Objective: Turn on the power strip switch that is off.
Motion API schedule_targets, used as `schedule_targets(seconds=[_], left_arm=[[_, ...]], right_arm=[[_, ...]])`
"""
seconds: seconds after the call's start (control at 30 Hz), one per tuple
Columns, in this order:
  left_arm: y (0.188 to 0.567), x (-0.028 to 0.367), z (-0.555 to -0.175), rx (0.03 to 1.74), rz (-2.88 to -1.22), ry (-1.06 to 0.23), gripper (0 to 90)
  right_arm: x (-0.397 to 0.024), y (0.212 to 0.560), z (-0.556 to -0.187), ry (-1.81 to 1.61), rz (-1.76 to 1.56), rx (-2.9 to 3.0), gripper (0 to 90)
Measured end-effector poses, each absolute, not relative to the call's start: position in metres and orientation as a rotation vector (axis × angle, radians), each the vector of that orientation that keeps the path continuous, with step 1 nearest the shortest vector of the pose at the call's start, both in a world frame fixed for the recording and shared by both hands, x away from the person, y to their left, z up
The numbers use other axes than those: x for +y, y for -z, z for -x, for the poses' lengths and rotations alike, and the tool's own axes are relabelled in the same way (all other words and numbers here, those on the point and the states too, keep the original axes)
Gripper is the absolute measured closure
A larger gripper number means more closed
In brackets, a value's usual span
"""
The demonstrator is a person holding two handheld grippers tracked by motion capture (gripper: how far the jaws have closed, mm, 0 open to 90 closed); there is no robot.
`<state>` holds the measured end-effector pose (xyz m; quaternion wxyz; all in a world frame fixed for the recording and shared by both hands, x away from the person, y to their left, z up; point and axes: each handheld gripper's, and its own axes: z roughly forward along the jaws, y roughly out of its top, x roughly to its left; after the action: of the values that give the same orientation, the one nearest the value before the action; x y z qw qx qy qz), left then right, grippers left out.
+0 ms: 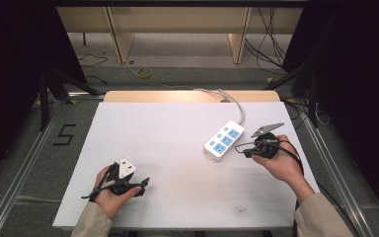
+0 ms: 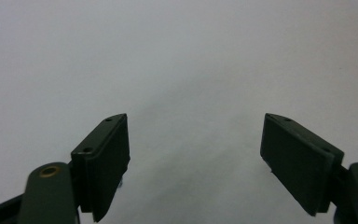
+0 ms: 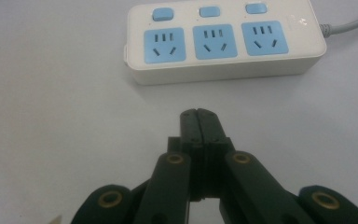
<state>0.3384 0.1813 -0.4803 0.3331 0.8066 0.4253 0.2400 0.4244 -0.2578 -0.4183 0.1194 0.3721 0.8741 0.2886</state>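
Table (image 1: 177, 148) fills the middle of the high view, and your power strip (image 1: 224, 139) lies right of centre, its long axis slanting from lower left to upper right. Your right gripper (image 1: 241, 151) sits just beside its lower end, jaws pressed together on nothing. Your left gripper (image 1: 145, 181), lower left and well apart, stands wide and empty.

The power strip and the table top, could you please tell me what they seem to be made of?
Power strip: probably moulded plastic, a smooth white shell with rounded edges and matte blue socket faces. Table top: a flat, matte white sheet, perhaps paper or laminate; I cannot tell which.
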Motion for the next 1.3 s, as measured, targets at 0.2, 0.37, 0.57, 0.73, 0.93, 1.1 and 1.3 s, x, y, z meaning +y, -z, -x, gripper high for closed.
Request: schedule_targets(seconds=[0.2,0.37,0.57,0.73,0.93,1.1,1.3], left_arm=[[0.480,0.181,-0.338,1.109,-2.110,-0.628,23.8],[0.480,0.181,-0.338,1.109,-2.106,-0.628,23.8],[0.480,0.181,-0.338,1.106,-2.112,-0.627,23.8],[0.480,0.181,-0.338,1.106,-2.111,-0.628,23.8],[0.480,0.181,-0.339,1.104,-2.112,-0.628,23.8],[0.480,0.181,-0.338,1.104,-2.111,-0.628,23.9],[0.480,0.181,-0.339,1.103,-2.110,-0.629,23.9]], right_arm=[[-0.255,0.417,-0.428,-0.835,-1.092,2.558,90.0],[-0.251,0.415,-0.433,-0.824,-1.079,2.562,90.0],[-0.248,0.414,-0.438,-0.816,-1.080,2.568,90.0],[-0.245,0.414,-0.442,-0.811,-1.081,2.571,90.0],[-0.243,0.413,-0.446,-0.800,-1.089,2.576,90.0],[-0.241,0.413,-0.449,-0.798,-1.086,2.578,90.0],[-0.238,0.415,-0.453,-0.786,-1.078,2.589,90.0]])
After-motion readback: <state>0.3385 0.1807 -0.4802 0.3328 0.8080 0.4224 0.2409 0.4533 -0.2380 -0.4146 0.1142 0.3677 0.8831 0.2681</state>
